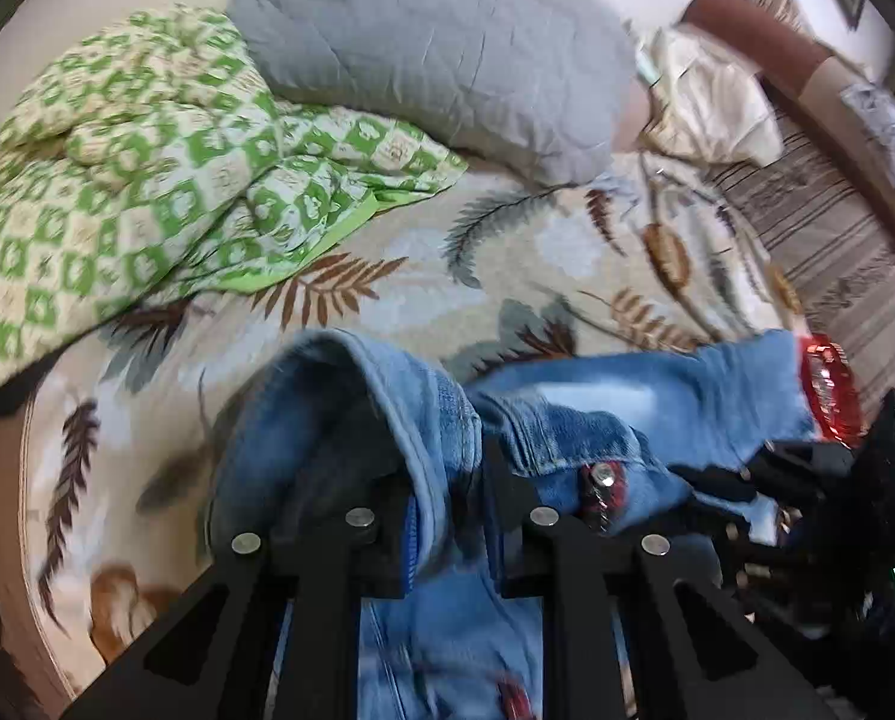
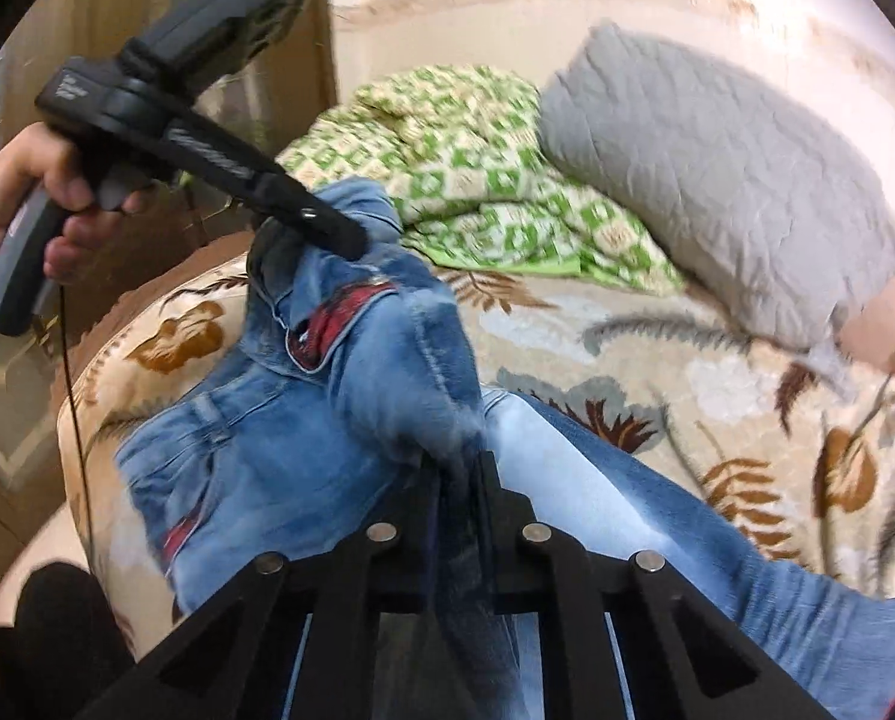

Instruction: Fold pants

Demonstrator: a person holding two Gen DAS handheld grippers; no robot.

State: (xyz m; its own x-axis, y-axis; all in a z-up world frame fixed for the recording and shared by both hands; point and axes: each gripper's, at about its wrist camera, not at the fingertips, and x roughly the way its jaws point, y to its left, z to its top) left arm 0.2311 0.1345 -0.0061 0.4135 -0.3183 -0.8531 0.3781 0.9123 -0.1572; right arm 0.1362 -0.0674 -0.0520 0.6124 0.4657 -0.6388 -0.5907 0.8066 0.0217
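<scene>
Faded blue denim pants (image 2: 339, 420), matt black plastic hand-held gripper (image 2: 456, 468), quilted grey cloth pillow (image 1: 447, 54)

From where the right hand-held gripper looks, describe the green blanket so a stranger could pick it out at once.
Start at the bed, covered by a beige leaf-print bedspread. Beyond the blue jeans lying on it, toward the far wall, sits a crumpled green blanket beside a grey quilted pillow. It alone has a green-and-cream checked pattern; its neighbours are plain grey, denim blue or leaf-printed.

Item: pants (image 2: 303, 420), light-blue faded denim, red plaid lining | State: crumpled, waistband bunched and lifted, fly open | Position: lower centre of right wrist frame, leg trailing to lower right.
</scene>
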